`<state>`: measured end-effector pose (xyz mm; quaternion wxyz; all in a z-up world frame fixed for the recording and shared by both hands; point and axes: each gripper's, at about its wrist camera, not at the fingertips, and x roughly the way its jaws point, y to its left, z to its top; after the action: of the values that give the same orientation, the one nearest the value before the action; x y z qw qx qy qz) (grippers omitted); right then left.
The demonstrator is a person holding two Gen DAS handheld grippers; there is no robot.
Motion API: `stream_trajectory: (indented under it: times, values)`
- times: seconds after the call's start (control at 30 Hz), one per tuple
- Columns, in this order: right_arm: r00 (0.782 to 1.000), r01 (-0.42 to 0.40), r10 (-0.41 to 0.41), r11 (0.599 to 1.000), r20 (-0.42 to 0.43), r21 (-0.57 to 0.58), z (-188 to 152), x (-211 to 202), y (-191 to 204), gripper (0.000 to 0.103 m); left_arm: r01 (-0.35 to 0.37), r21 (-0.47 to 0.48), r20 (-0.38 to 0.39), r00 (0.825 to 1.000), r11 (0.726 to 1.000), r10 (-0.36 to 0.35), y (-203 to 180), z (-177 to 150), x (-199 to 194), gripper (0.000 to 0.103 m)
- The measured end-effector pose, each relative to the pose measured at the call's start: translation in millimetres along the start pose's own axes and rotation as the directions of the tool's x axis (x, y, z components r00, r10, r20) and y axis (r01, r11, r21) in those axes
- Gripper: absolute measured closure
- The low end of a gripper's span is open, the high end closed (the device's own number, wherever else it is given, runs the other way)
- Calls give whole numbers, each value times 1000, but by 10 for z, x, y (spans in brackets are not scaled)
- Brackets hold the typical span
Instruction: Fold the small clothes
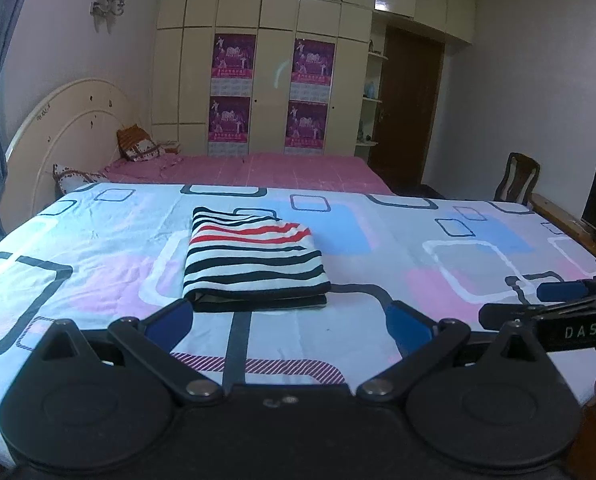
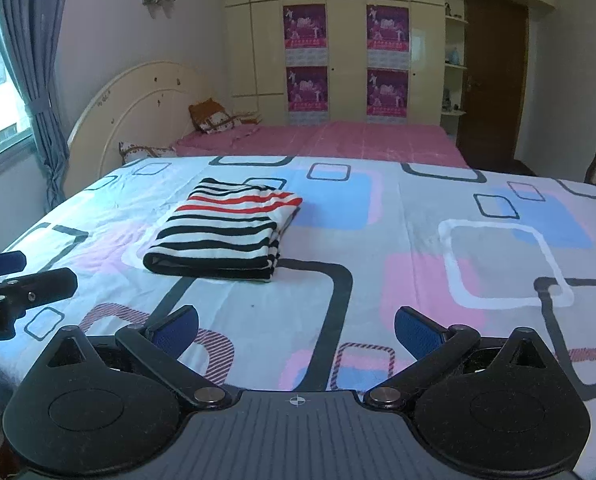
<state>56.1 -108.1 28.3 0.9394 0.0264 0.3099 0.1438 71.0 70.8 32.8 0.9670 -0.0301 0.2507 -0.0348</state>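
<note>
striped garment: folded, lies on the patterned bedsheet, centre of frame | left gripper: jaws wide apart, empty, garment dead ahead, long axis runs away from it | right gripper: jaws wide, empty, garment upper left, farther off

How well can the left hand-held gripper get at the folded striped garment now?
Probably yes. The left hand-held gripper is open just before the striped garment, and only bare bedsheet lies between them.
</note>
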Motion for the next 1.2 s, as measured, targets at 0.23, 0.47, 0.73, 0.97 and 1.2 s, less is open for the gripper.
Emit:
stream_trajectory:
  times: [0.23, 0.47, 0.73, 0.97, 1.2]
  values:
    - [1000, -1, 1, 1000, 16, 15, -10, -119, 0, 0, -15, -2, 13, 1000, 1000, 15, 13, -36, -114, 0]
    - [1000, -11, 11, 1000, 28, -2, 21, -126, 105, 0, -23, -5, 26, 999, 1000, 23, 69, -30, -158, 0]
    - [999, -14, 14, 1000, 32, -4, 41, -101, 128, 0, -17, -6, 36, 999, 1000, 18, 115, -25, -163, 0]
    - [999, -10, 10, 1000, 39, 0, 47, -123, 104, 0, -9, -6, 35, 999, 1000, 9, 122, -40, -163, 0]
    - [999, -11, 11, 1000, 36, -2, 51, -115, 120, 0, -9, -9, 37, 999, 1000, 9, 146, -42, -166, 0]
